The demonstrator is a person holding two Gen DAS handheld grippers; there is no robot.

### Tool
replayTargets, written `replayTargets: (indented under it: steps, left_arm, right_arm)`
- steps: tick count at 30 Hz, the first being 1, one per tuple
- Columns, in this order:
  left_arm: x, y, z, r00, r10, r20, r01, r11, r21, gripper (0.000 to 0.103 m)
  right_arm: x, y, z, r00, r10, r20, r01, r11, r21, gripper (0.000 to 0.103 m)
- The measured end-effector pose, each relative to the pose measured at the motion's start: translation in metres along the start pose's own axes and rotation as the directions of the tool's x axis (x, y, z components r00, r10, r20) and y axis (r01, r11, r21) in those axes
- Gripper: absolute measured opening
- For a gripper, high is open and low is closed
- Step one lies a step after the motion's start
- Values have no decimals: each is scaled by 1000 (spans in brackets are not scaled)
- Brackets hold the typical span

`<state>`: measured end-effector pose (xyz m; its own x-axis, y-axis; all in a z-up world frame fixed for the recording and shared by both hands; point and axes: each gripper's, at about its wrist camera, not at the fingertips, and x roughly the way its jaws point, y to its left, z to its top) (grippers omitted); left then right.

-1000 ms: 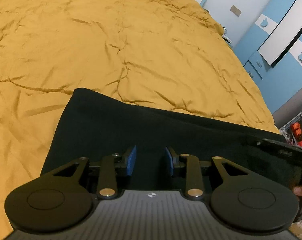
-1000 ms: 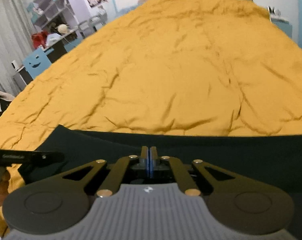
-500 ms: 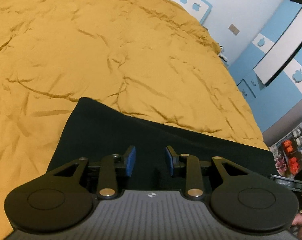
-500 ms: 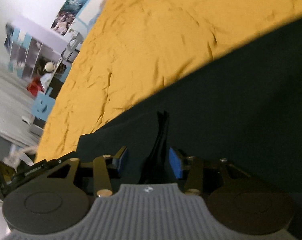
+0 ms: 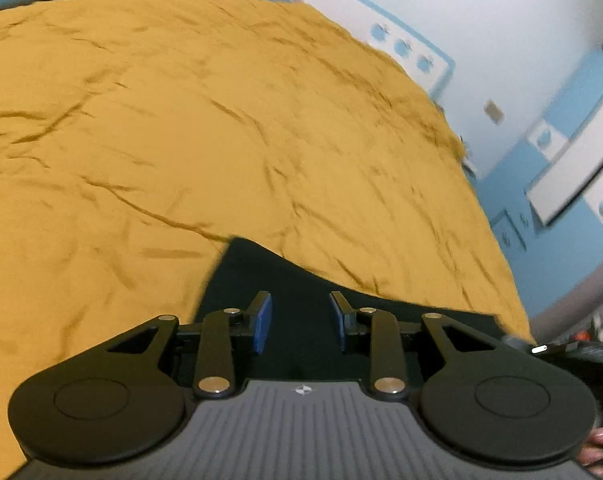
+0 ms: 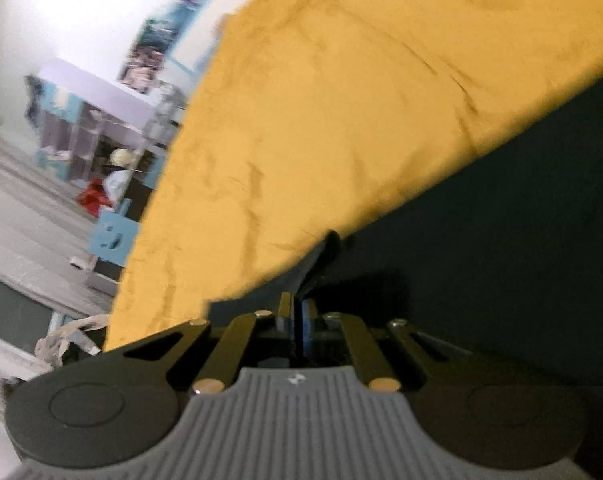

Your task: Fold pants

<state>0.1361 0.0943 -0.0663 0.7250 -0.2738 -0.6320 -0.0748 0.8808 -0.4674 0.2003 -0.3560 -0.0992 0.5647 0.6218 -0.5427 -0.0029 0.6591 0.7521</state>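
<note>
Now right gripper pinches pants; left gripper spread above.

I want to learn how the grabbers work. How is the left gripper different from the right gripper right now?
The left gripper is open, its blue pads apart above the dark fabric pants, holding nothing. The right gripper is shut, pinching a raised fold of those pants. Both are black and are over the mustard-yellow bedspread.

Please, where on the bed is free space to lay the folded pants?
The orange bedspread lies bare beyond the black pants, up to the headboard. The near edge is crowded: the pants, the open left hand-held gripper, and the right hand-held gripper pinching cloth.
</note>
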Motion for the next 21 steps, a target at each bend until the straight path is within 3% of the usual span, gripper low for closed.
replayTargets:
  steps: [4, 11, 16, 21]
  left_arm:
    - [-12, 4, 6, 999, -9, 37, 10, 1000, -26, 31]
    - [2, -31, 5, 998, -63, 16, 63, 997, 39, 26]
    - [30, -65, -3, 995, -87, -50, 92, 989, 113, 20]
    - [59, -91, -12, 991, -90, -100, 106, 981, 164, 18]
  right_arm:
    - [-43, 53, 33, 998, 48, 40, -42, 990, -133, 0]
    - [-136, 101, 88, 995, 18, 100, 9, 965, -264, 0]
    - [-198, 92, 126, 984, -80, 159, 124, 950, -287, 0]
    - [-238, 46, 155, 966, -181, 187, 225, 942, -250, 0]
